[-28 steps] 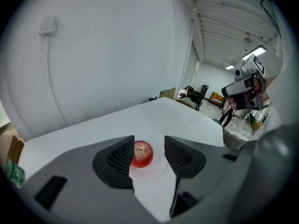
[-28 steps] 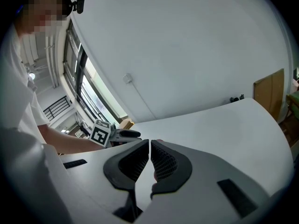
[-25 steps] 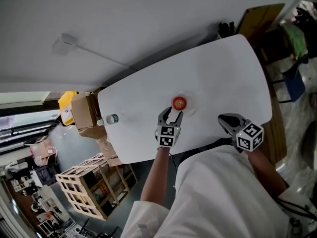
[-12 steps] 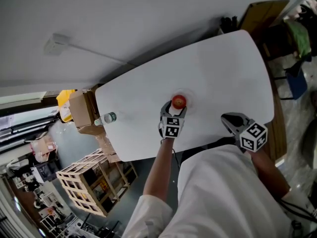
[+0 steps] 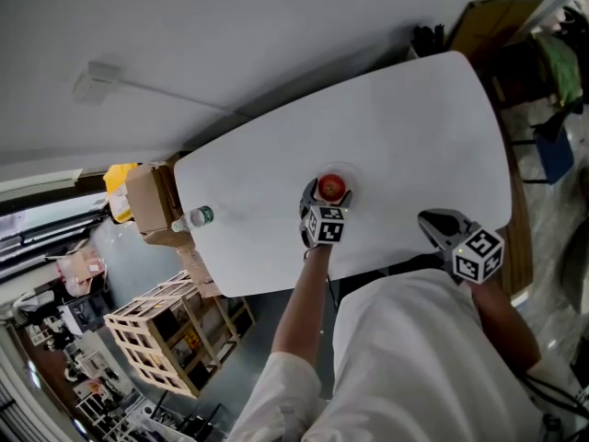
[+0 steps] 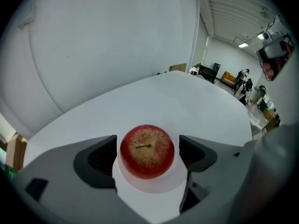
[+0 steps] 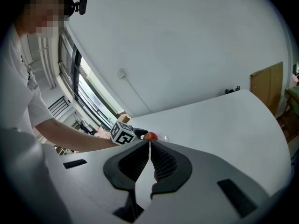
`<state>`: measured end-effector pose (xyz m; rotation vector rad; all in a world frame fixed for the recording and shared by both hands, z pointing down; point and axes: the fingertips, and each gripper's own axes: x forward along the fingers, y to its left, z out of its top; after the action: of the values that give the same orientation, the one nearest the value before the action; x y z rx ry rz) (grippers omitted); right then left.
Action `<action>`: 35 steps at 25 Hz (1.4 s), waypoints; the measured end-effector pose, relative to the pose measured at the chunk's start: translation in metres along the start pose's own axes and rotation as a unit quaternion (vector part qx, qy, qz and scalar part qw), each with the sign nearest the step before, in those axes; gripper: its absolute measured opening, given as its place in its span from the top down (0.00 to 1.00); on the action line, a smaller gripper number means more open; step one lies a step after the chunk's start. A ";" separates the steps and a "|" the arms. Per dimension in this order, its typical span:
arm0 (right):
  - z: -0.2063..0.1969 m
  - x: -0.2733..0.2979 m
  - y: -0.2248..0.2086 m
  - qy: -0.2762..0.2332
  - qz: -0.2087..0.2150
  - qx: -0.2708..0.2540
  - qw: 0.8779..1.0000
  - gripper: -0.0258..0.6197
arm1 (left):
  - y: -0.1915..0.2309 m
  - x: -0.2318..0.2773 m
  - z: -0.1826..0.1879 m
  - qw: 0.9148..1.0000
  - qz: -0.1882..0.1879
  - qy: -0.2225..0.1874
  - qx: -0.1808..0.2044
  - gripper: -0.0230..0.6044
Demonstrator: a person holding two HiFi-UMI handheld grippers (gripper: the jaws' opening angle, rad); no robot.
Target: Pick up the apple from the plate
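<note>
1. Head view: the apple (image 5: 331,188) sits toward the worktop's (image 5: 405,127) near edge, with the left tool (image 5: 328,197) straddling it. The right tool (image 5: 431,221) hangs at that edge.
2. Left gripper view: the jaws are opening, spread clear of the apple on its plate (image 6: 149,185).
3. Right gripper view: the jaws are pressed together, empty.

Apple (image 6: 147,150): red skin, with yellow speckling round a brown stem. Plate (image 6: 173,176): plain white. Tabletop (image 6: 187,97): plain white, unpatterned. Left tongs (image 6: 148,154): grey body, black ribbed pads (image 6: 100,158). Right tongs (image 7: 149,146): the same grey, black pads with a fine ribbed pattern. Marker cubes (image 5: 324,226): white faces bearing black square patterns, one cube on each tongs. Shirt (image 5: 414,357): white. Bottle (image 5: 191,219): clear, with a green band. Cardboard boxes (image 5: 152,205): brown. Container (image 5: 118,191) beside the boxes: yellow. Crate (image 5: 156,334): pale bare wood. Wall (image 6: 103,41): pale grey.
</note>
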<state>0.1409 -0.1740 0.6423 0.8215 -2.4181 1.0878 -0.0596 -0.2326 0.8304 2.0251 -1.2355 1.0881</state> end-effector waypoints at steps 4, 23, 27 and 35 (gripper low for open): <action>-0.002 -0.004 -0.005 -0.001 -0.003 0.004 1.000 0.90 | 0.002 0.009 -0.006 1.000 0.013 0.011 -0.005 0.30; -0.004 -0.007 -0.014 0.000 0.005 0.004 1.000 0.90 | 0.000 -0.003 0.002 0.999 0.000 -0.012 -0.051 0.32; -0.004 -0.008 -0.011 0.000 0.014 -0.002 1.000 0.90 | -0.006 -0.022 0.015 0.998 -0.010 -0.026 -0.057 0.32; -0.003 -0.007 -0.002 -0.012 0.024 -0.011 1.000 0.90 | -0.013 -0.070 0.039 0.994 -0.026 -0.078 -0.076 0.32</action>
<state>0.1484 -0.1703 0.6415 0.7768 -2.4781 1.0722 -0.0516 -0.2234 0.7502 2.0439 -1.2937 0.7984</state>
